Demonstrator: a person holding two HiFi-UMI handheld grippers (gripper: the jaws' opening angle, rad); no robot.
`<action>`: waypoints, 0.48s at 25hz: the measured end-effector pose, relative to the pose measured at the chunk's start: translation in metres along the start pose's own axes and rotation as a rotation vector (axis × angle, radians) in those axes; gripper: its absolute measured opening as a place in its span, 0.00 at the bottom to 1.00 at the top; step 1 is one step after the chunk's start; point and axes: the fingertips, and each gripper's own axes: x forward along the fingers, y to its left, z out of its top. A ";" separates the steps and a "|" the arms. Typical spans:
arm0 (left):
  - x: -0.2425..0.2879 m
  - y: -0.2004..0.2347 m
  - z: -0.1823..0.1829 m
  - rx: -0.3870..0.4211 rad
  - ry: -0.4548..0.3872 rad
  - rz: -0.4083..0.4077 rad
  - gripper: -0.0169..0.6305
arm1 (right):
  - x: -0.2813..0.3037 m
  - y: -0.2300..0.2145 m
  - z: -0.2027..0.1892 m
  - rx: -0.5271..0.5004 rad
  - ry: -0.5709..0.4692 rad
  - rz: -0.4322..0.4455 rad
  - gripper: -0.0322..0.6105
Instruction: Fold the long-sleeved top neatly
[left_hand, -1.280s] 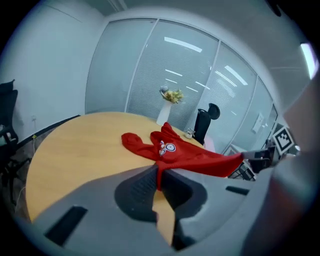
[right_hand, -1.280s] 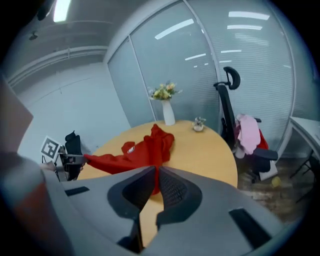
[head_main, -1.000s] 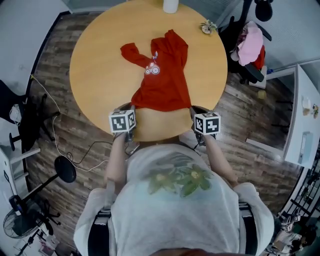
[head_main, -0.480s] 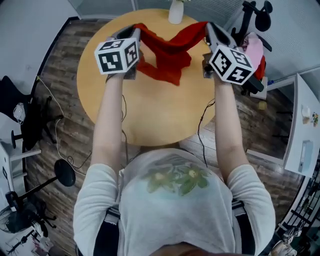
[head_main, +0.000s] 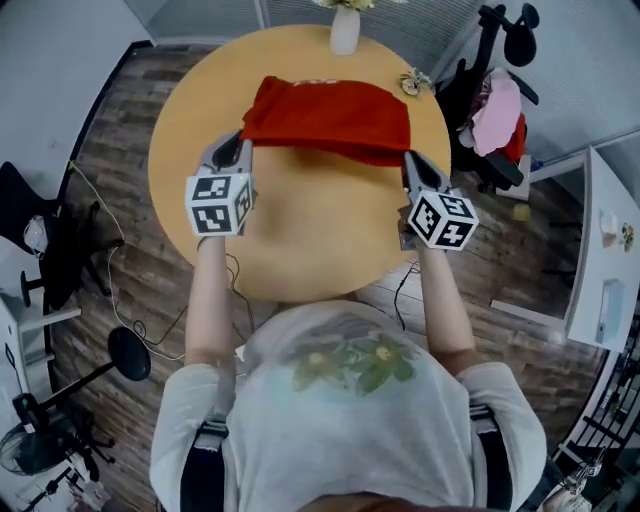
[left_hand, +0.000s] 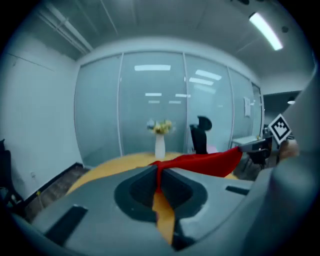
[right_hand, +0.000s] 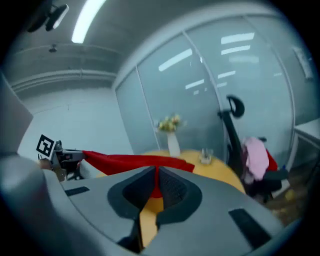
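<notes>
Over table (head_main: 310, 235), outstretched arms (head_main: 207, 300), top (head_main: 330, 115) between

Office meeting room: frosted glass partition walls (left_hand: 150, 110) under a ceiling strip light (left_hand: 265, 30) enclose a round wooden table (head_main: 300, 230) with a white vase of flowers (head_main: 344, 30). A black office chair (left_hand: 201, 140), a white desk (head_main: 597, 250) and equipment stands (head_main: 45, 440) surround it on wood-plank flooring (head_main: 120, 120).
</notes>
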 end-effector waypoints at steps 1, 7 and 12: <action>0.003 -0.002 -0.057 -0.010 0.125 0.004 0.05 | 0.004 -0.003 -0.054 0.027 0.143 0.012 0.10; -0.039 -0.020 -0.269 -0.222 0.532 0.067 0.05 | -0.033 0.015 -0.253 0.177 0.659 0.083 0.10; -0.042 -0.023 -0.295 -0.215 0.597 0.077 0.05 | -0.035 0.017 -0.284 0.175 0.726 0.075 0.10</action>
